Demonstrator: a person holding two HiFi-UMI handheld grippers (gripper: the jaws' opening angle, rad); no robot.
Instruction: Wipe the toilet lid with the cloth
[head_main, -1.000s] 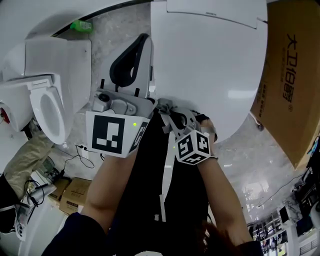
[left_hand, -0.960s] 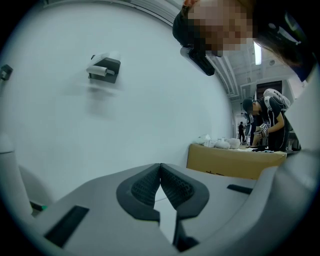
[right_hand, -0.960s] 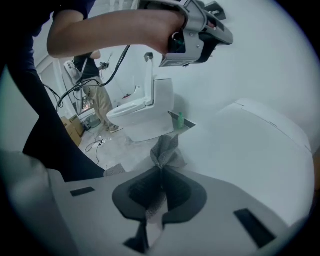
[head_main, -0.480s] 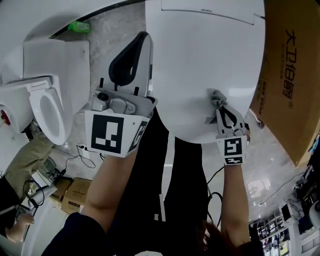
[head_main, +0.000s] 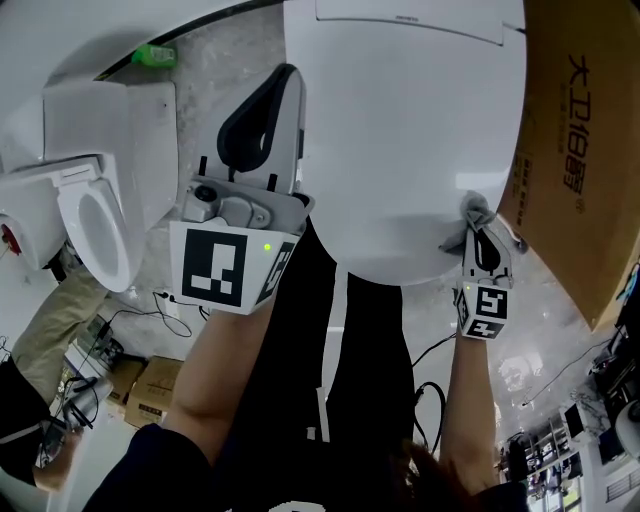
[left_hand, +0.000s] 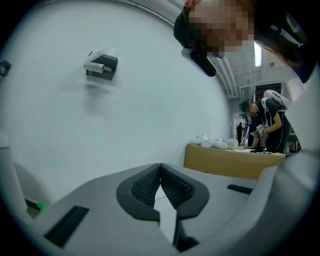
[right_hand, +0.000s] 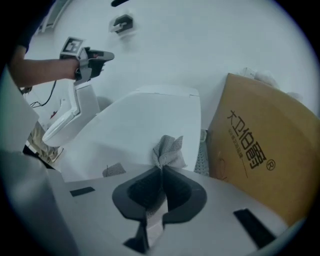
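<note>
A closed white toilet lid (head_main: 410, 130) fills the upper middle of the head view and shows again as the toilet lid (right_hand: 145, 125) in the right gripper view. My right gripper (head_main: 478, 222) is shut on a grey cloth (head_main: 470, 215), which rests on the lid's front right rim. The cloth (right_hand: 167, 150) sticks up as a crumpled tuft from the right gripper (right_hand: 161, 167). My left gripper (head_main: 262, 130) is held up left of the lid, off its surface. In its own view the left gripper (left_hand: 160, 174) is shut with nothing in it.
A brown cardboard box (head_main: 580, 150) stands close against the lid's right side, also seen as the box (right_hand: 260, 160). A second white toilet (head_main: 95, 190) with its seat exposed stands at left. Cables and small boxes (head_main: 140, 385) lie on the floor at lower left.
My right gripper has dragged the cloth from the lid's front edge near my body rightward along the rim to the front right side. The left gripper has stayed put.
</note>
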